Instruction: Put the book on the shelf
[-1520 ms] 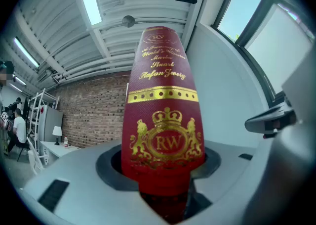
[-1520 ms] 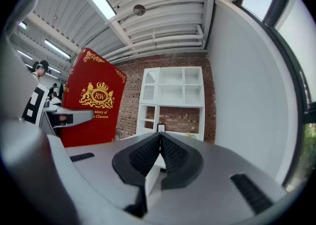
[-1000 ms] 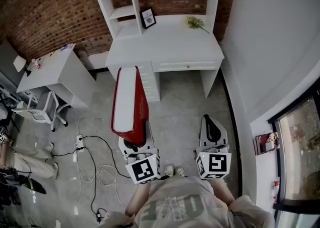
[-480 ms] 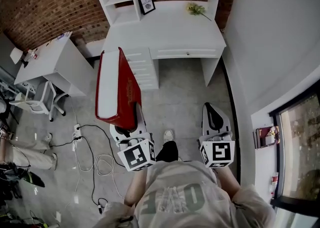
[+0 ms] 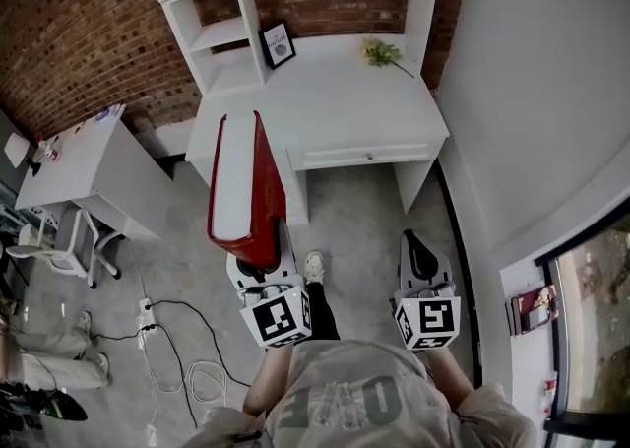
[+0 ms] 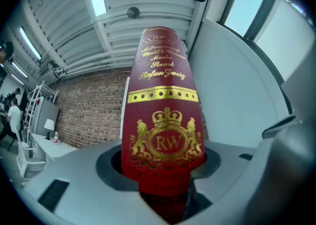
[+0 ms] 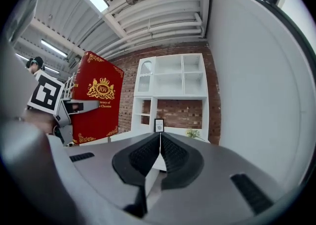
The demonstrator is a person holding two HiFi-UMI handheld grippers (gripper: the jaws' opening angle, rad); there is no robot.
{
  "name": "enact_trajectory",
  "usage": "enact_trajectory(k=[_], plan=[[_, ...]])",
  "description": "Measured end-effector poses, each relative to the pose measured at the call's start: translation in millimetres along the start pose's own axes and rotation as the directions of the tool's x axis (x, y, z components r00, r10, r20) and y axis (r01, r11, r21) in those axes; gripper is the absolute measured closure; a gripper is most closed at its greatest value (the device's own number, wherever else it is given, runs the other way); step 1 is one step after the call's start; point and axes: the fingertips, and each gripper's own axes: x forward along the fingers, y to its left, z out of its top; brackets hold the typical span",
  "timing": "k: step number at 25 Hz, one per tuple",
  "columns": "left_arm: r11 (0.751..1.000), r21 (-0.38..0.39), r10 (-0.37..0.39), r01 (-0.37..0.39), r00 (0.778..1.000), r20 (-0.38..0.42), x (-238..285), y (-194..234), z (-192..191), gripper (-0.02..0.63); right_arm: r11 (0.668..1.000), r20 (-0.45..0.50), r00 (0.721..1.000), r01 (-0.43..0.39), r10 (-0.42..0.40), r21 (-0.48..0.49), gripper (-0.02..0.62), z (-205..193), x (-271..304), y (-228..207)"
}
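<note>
- Brick-wall room, grey floor; white desk (image 5: 340,106) w/ shelf unit (image 5: 219,34) on its left end, straight ahead of the person.
- On the desk top: frame (image 5: 278,44) at the back and flowers (image 5: 382,50) to the right. Open shelves left of the frame look bare.
- Book (image 5: 246,185): big, red, gilt crest. It's up in the air in the left gripper (image 5: 260,261), standing on end w/ page edge towards the head cam.
- In head view the book's top overlaps the desk's front left corner. My read is it's short of the shelves, not touching desk or unit.
- Left jaws: clamped on the book's lower end and spread wide, since it's a thick vol.
- Right gripper (image 5: 418,244): jaws together, nothing between. It's over the floor, well apart from the book and doing no work.
- Progress, my read: pickup done, book in hand and near the desk. Approx halfway.
- Left to do: close the gap to the unit, line the book up w/ a free bay, slide it in, open the jaws and back out.
- Can't tell if the book's height fits the bays; may need laying flat.
</note>
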Motion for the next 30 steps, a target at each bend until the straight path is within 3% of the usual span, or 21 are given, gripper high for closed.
enact_trajectory(k=[8,12,15,23,26,30], plan=[[0.997,-0.011,-0.08,0.082,0.992,0.095,228,29,13,0.364,0.998,0.095,0.995,-0.023,0.018,0.054,0.578,76,227,1],[0.996,-0.023,-0.083,0.089,0.978,0.191,318,56,35,0.364,0.999,0.186,0.982,-0.024,0.014,0.048,0.578,121,324,11],[0.996,-0.012,-0.081,0.084,0.982,0.169,376,77,30,0.364,0.999,0.201,0.979,-0.021,0.01,0.05,0.578,132,387,14],[0.988,0.006,-0.156,0.156,0.979,0.133,479,68,13,0.364,0.999,0.128,0.991,0.048,-0.047,-0.004,0.578,132,492,-5],[0.987,-0.012,-0.158,0.159,0.984,0.077,496,51,-3,0.364,0.997,0.137,0.988,0.074,-0.075,0.015,0.578,141,511,-26],[0.991,-0.052,-0.118,0.12,0.992,0.049,515,35,-8,0.364,0.999,0.154,0.987,0.053,-0.054,0.014,0.578,150,534,-50]])
